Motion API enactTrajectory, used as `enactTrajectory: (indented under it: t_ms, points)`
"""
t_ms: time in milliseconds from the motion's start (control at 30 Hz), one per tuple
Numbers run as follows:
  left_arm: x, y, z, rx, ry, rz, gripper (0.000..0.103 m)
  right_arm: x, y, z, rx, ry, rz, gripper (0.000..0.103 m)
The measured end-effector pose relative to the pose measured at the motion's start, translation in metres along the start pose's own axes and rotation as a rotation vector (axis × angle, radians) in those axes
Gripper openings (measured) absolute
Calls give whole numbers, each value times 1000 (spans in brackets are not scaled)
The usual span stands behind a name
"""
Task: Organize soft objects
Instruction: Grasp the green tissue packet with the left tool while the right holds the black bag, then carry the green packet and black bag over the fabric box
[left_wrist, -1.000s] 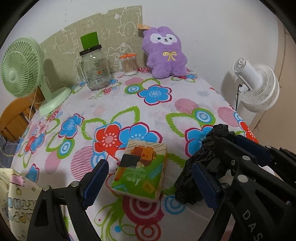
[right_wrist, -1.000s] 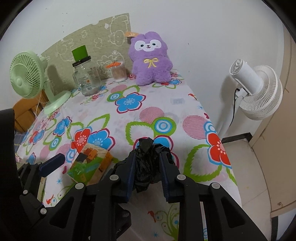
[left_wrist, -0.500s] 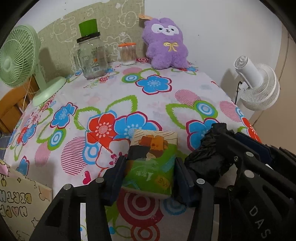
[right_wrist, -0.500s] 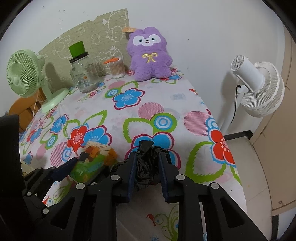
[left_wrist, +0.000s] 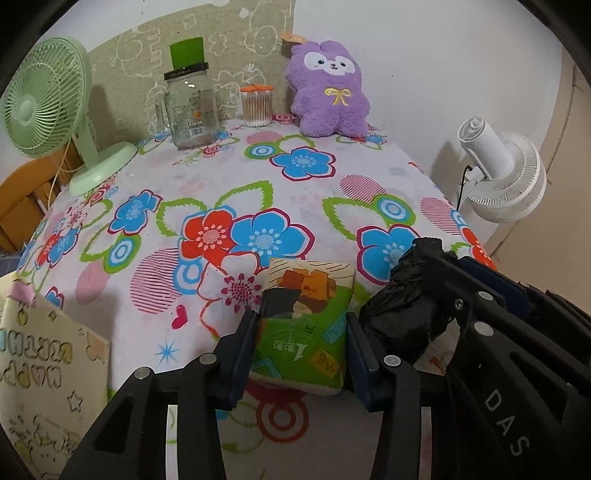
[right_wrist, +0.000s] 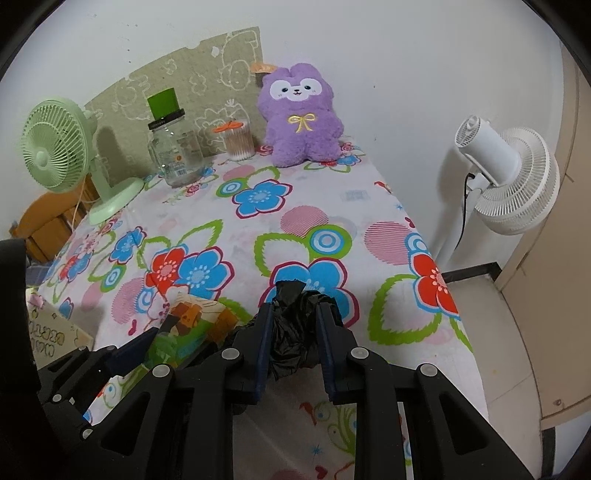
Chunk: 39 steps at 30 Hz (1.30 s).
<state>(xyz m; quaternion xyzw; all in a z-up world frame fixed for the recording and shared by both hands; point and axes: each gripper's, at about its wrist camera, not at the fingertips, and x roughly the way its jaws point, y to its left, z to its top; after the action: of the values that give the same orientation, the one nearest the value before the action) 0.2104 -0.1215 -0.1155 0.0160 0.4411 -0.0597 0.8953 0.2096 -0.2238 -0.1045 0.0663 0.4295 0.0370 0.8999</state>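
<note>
A green and tan tissue pack (left_wrist: 310, 291) lies near the front edge of the flowered tablecloth (left_wrist: 258, 177). My left gripper (left_wrist: 301, 321) straddles it; its jaws are closing and both pads press the pack's sides. Just to the right, my right gripper (right_wrist: 294, 308) is shut on a crumpled black plastic bag (right_wrist: 295, 328), which also shows in the left wrist view as the black plastic bag (left_wrist: 402, 314). The pack (right_wrist: 192, 317) lies left of the bag. A purple plush animal (left_wrist: 328, 92) sits upright at the back against the wall.
At the back stand a glass jar (left_wrist: 190, 107) with a green lid and a cotton swab tub (left_wrist: 256, 107). A green fan (left_wrist: 44, 103) is at the back left, a white fan (left_wrist: 502, 173) beyond the right edge. A lettered card (left_wrist: 48, 369) leans at the front left.
The left jaws have come together from wide apart onto the tissue pack's sides. The right gripper has stayed shut on the black bag in the same place.
</note>
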Motion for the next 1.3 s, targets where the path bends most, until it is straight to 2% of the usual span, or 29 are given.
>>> enactTrajectory:
  t_ms: [1300]
  points:
    - [-121,15,-46,19,-194,24,45,-118,39,-36,-43,-169,1,26]
